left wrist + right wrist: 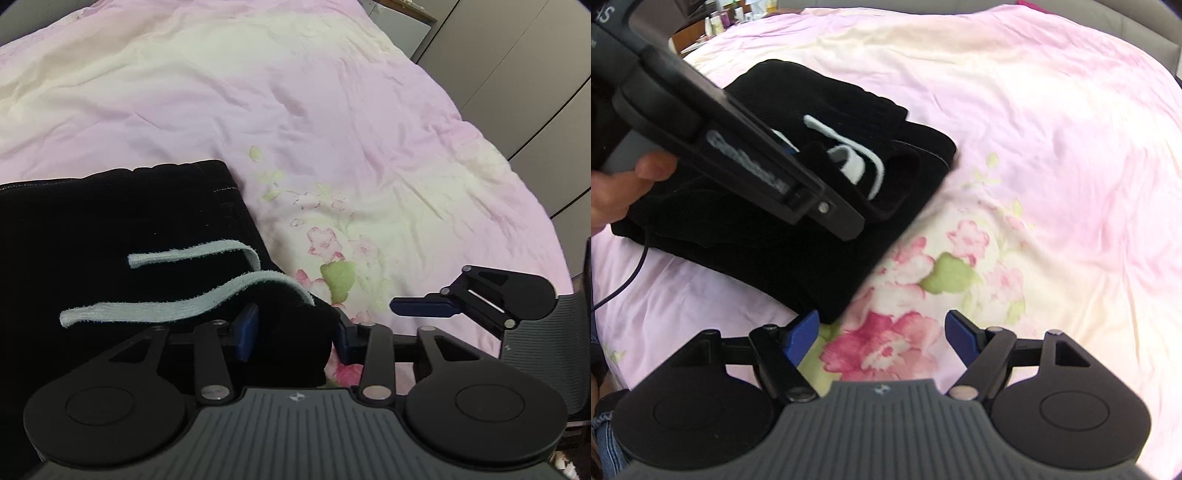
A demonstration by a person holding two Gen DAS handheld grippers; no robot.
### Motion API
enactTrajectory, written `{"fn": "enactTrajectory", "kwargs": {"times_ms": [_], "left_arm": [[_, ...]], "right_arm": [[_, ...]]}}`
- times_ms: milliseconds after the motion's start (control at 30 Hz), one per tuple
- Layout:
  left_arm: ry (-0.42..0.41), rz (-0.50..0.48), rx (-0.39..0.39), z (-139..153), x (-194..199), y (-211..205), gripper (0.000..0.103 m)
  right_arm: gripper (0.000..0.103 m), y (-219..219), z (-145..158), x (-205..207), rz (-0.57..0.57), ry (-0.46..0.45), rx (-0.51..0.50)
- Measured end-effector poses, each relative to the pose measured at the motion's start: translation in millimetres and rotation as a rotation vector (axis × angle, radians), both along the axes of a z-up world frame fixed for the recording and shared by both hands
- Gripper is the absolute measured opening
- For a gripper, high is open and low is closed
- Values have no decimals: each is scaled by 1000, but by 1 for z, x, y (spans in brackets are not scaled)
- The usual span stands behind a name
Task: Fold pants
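Observation:
The black pants (122, 229) lie folded in a thick stack on the pink bed cover, with pale drawstrings (184, 299) on top. My left gripper (295, 332) has its blue pads on either side of a bunched black corner of the pants at the waistband, which fills the gap. In the right wrist view the pants (783, 251) lie at the left, with the left gripper (798, 155) lying across them and the drawstrings (857, 162) beside its tip. My right gripper (882, 336) is open and empty just off the pants' near corner; it also shows in the left wrist view (424, 306).
The pink floral bed cover (332, 110) spreads to the right and far side. Grey wardrobe panels (517, 55) stand beyond the bed's right edge. A cluttered shelf (720, 18) is at the far left. A thin black cable (631, 273) hangs over the bed edge.

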State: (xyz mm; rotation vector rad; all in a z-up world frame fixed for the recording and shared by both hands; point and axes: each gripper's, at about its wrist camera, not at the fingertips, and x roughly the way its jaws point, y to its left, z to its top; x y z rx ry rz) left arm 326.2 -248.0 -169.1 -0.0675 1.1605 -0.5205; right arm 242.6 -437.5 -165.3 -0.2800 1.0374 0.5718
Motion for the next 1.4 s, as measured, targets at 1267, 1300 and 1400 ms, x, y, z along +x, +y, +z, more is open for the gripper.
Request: {"fn": "enactTrajectory", "kwargs": {"times_ms": [1267,1300,1400], "left_arm": [[-48,44,414,-40,-137,228,13],[-40,39,416,-38,-137,227,13],[19,12,431,-28,-139,227,13]], "right_arm": [[0,59,2,6,-340,43,22],[0,62,-14,4,-339,42,-44],[0,51,-30,1,-389,52,-21]]}}
